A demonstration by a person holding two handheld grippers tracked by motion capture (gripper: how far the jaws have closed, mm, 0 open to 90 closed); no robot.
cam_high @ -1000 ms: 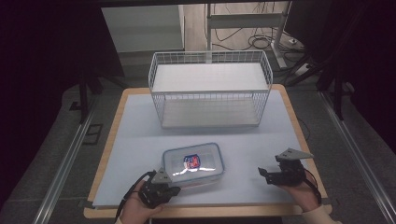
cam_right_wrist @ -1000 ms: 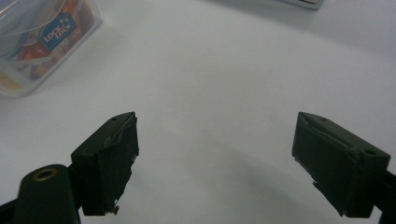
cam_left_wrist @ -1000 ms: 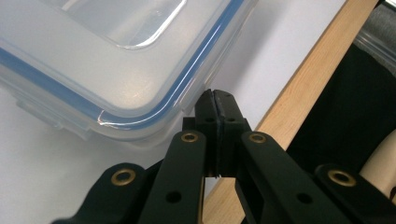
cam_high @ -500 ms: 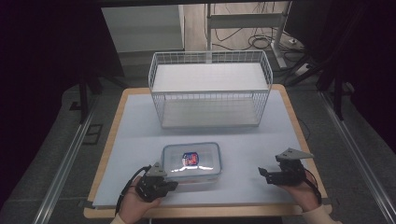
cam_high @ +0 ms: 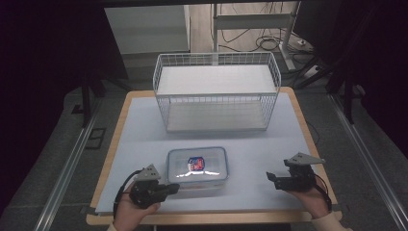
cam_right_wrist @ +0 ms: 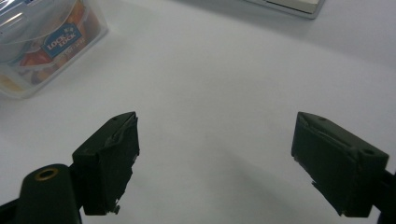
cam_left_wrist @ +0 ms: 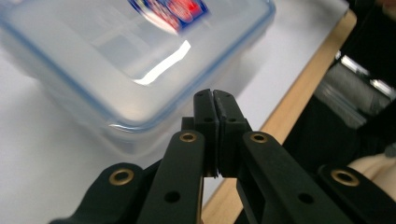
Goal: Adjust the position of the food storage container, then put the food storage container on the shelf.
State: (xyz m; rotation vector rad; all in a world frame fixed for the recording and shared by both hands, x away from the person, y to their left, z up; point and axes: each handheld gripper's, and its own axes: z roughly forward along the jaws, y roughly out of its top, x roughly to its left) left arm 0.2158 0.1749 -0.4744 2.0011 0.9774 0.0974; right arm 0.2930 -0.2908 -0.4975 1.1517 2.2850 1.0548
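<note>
1. The work in hand concerns the clear plastic food container (cam_high: 197,166) with a blue-rimmed lid and a red and blue label. It lies flat on the white table mat (cam_high: 260,149), in the lower centre of the high view, in front of the white wire basket (cam_high: 216,94) and well apart from it.

2. The left gripper (cam_high: 168,188) is at the lower left of the high view, and its tips are just beside the near left corner of the container. In the left gripper view the container fills the upper left of the frame, and the jaws point at its near corner.

3. The left jaws are pressed together, pad against pad, with nothing between them. Whether the tips really touch the container wall I cannot tell; in the left gripper view a small gap seems to remain.

4. The right gripper (cam_right_wrist: 215,163) is at the lower right of the high view, well apart from the container. Its jaws stand wide apart over the bare mat and hold nothing.

5. I judge that this is the approach step: the container is not yet gripped or lifted.

6. The next move probably calls for the left jaws to spread before they can take the rim, or for the closed tips to push the container. The right gripper, already wide, could come to the right side to help carry it toward the basket.
</note>
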